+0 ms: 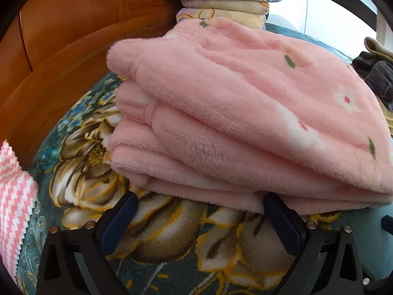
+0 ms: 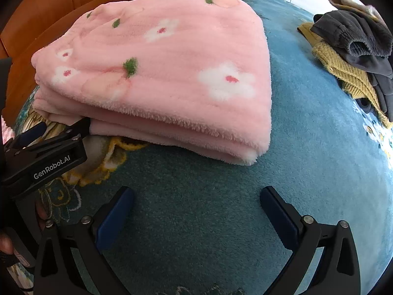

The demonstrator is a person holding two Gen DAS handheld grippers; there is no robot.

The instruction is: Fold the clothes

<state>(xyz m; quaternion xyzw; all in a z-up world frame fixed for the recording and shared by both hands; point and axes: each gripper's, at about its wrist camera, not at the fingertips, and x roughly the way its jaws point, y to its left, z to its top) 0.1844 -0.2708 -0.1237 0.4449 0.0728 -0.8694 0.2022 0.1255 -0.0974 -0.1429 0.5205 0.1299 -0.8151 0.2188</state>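
The right gripper point(image 2: 196, 211) hangs over bare teal bedspread point(image 2: 307, 147), jaws spread wide, empty. The left gripper point(image 1: 200, 215), jaws likewise spread and empty, sits at the near edge of the folded pink fleece garment point(image 2: 159, 73). Open bedspread separates the garment from the dark clothes pile point(image 2: 356, 44).

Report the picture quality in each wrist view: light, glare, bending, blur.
Left wrist view: even daylight, the window blown out white at top right, strong fisheye bending with black corners, the pink fleece garment sharp. Right wrist view: brighter, white glare at the top edge, soft shadow under the pink fleece garment, the teal blanket bulging, no motion blur.
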